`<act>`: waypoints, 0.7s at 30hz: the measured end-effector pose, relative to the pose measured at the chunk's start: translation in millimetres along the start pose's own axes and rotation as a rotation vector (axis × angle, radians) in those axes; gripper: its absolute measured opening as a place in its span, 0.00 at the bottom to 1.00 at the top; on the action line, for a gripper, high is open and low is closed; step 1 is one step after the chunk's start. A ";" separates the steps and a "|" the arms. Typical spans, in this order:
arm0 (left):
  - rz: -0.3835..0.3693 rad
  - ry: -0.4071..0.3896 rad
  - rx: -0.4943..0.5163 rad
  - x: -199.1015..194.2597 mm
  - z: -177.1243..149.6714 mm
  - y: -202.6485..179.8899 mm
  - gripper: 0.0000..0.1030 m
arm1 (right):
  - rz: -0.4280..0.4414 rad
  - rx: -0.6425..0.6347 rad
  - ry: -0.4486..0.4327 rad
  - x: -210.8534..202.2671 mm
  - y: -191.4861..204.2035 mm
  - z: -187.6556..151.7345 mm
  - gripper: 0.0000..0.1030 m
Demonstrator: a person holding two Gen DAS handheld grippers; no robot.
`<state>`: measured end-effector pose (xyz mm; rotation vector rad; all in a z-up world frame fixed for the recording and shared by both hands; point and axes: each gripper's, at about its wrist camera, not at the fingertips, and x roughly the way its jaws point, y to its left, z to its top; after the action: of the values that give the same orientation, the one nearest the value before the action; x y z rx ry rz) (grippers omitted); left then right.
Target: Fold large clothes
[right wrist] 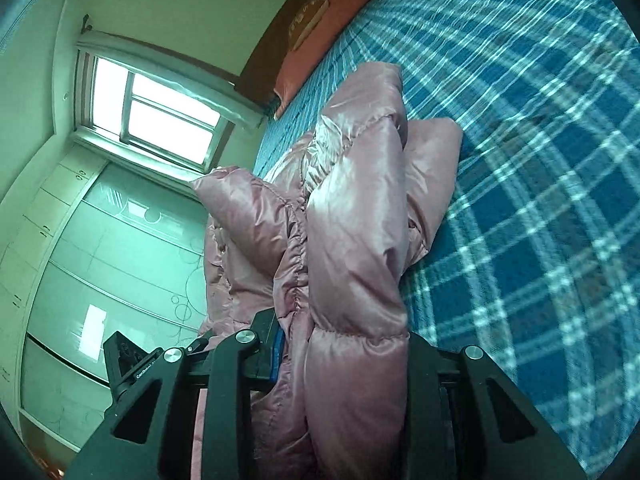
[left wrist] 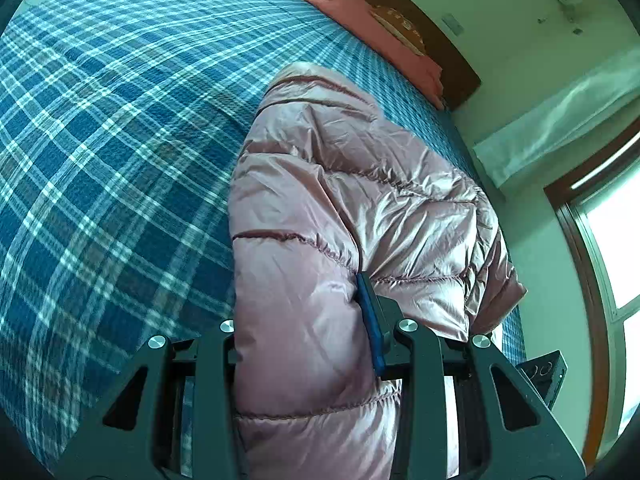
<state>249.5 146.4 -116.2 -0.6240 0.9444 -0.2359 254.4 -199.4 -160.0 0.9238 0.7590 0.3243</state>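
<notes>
Pink puffer jacket [left wrist: 340, 200] bunched over plaid bed [left wrist: 100, 140], lifted at near edge. Left tongs [left wrist: 304, 320] clamped on quilted fold; right tongs [right wrist: 340, 344] likewise. Judgement: carry both toward 12 o'clock evenly, keep edge taut, lay flat, then release.

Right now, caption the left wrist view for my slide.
Left gripper clamps a pink puffer jacket over the blue plaid bedspread.

Window [right wrist: 156, 112] daylight, green cast, fisheye warping
</notes>
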 end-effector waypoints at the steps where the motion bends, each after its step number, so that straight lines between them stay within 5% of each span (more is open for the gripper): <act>1: 0.002 0.001 0.002 1.7 1.8 2.6 0.35 | -0.012 -0.010 0.005 3.6 2.8 0.6 0.28; 5: -0.030 0.014 0.001 1.6 4.0 8.6 0.37 | -0.075 -0.052 0.017 4.0 12.3 7.0 0.39; 9: -0.076 0.013 -0.026 -6.2 9.7 15.8 0.48 | -0.125 -0.088 -0.005 -4.8 17.2 12.4 0.63; 15: -0.071 -0.017 -0.046 -9.9 31.8 16.6 0.63 | -0.112 -0.058 -0.018 -10.3 16.4 37.9 0.69; 21: -0.015 0.025 -0.019 11.2 50.9 11.2 0.64 | -0.102 0.033 0.002 5.6 2.0 55.9 0.69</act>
<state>296.5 170.5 -108.6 -0.6475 0.9669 -0.2486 298.2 -228.5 -140.1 0.9128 0.8125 0.2241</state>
